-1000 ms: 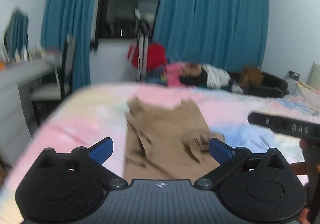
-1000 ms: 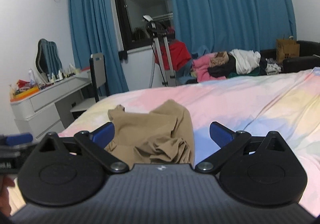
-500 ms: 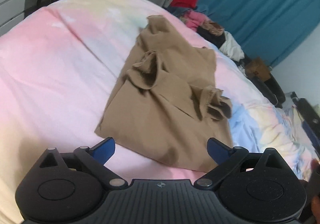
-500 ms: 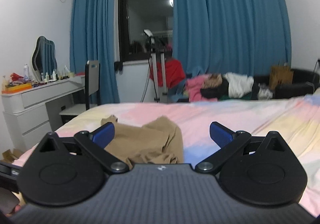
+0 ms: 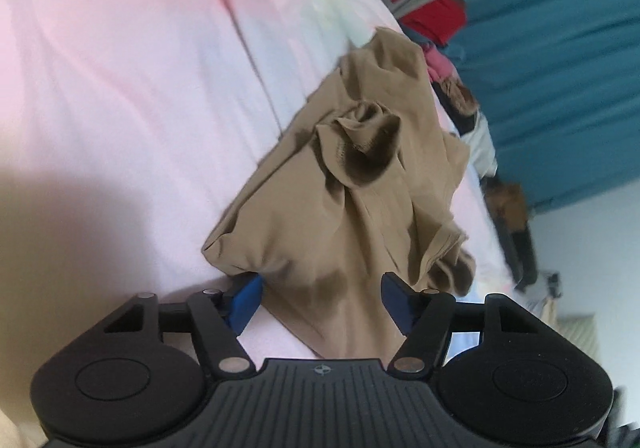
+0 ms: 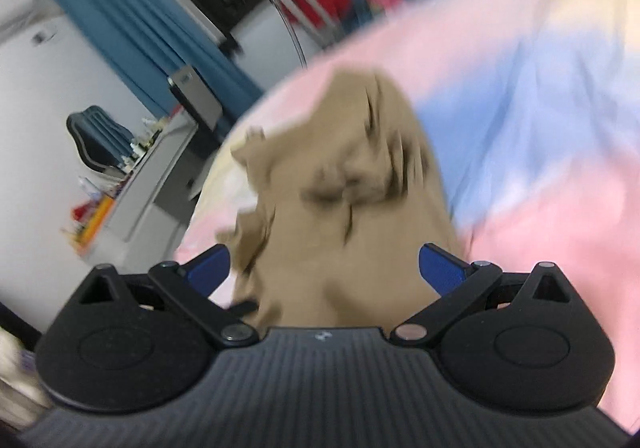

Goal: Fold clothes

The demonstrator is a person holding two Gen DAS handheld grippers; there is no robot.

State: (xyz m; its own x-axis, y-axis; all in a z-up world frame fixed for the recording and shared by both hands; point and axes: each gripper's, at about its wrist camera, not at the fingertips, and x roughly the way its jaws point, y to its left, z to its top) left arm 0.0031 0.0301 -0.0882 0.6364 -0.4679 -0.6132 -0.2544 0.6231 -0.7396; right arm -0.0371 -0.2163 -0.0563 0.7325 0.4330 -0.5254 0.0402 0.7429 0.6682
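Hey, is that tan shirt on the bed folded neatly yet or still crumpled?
Still crumpled. The tan shirt lies bunched on the bed sheet, a sleeve cuff sticking up and its edges uneven.

Blue curtains [image 5: 560,95], white dresser [image 6: 160,183].

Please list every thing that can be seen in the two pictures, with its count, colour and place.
garment: one, tan, crumpled on the bed, its near edge between the fingers of both tools
bed: one, pastel pink, yellow and blue sheet
curtains: blue, at the far window
clothes pile: one, red, pink and white, beyond the bed
dresser: one, white, left of the bed
chair: one, grey, by the dresser
left tool: one, black with blue pads, open
right tool: one, same colours, open
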